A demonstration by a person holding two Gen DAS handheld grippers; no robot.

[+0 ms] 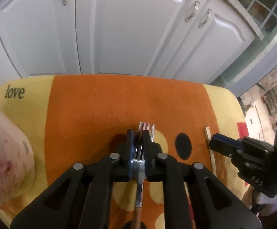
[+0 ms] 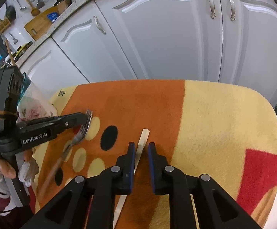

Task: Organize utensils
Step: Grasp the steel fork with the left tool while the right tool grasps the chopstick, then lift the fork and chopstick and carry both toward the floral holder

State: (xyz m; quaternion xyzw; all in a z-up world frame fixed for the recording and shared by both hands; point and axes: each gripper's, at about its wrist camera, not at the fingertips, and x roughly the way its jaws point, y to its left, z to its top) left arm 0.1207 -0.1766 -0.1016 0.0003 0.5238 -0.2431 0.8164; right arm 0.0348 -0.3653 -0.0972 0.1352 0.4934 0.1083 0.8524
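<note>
The left gripper [image 1: 138,133] points steeply down over a fork [image 1: 145,131] that lies on an orange and yellow mat [image 1: 92,110]. Its fingers [image 1: 130,147] stand close together on either side of the fork's neck, just behind the prongs. In the left wrist view the metal sits in the narrow gap between the pads and seems to touch them, but whether they truly press on it cannot be told. The fork's brown handle runs back under the gripper toward the camera.

The right gripper [image 2: 141,147] hangs over a pale wooden stick [image 2: 141,143], a chopstick by its look, that lies on the mat to the right of the fork, beyond a black oval spot [image 2: 109,137]. Its blue-padded fingers [image 2: 132,152] straddle the stick with a clear gap on both sides, so nothing is gripped.

At the left edge of the mat stands a flowered container [image 1: 6,152], near the printed word "love". White cabinet doors [image 1: 130,28] rise behind the mat. A hand in a white glove [image 2: 28,168] holds the left gripper's handle.
</note>
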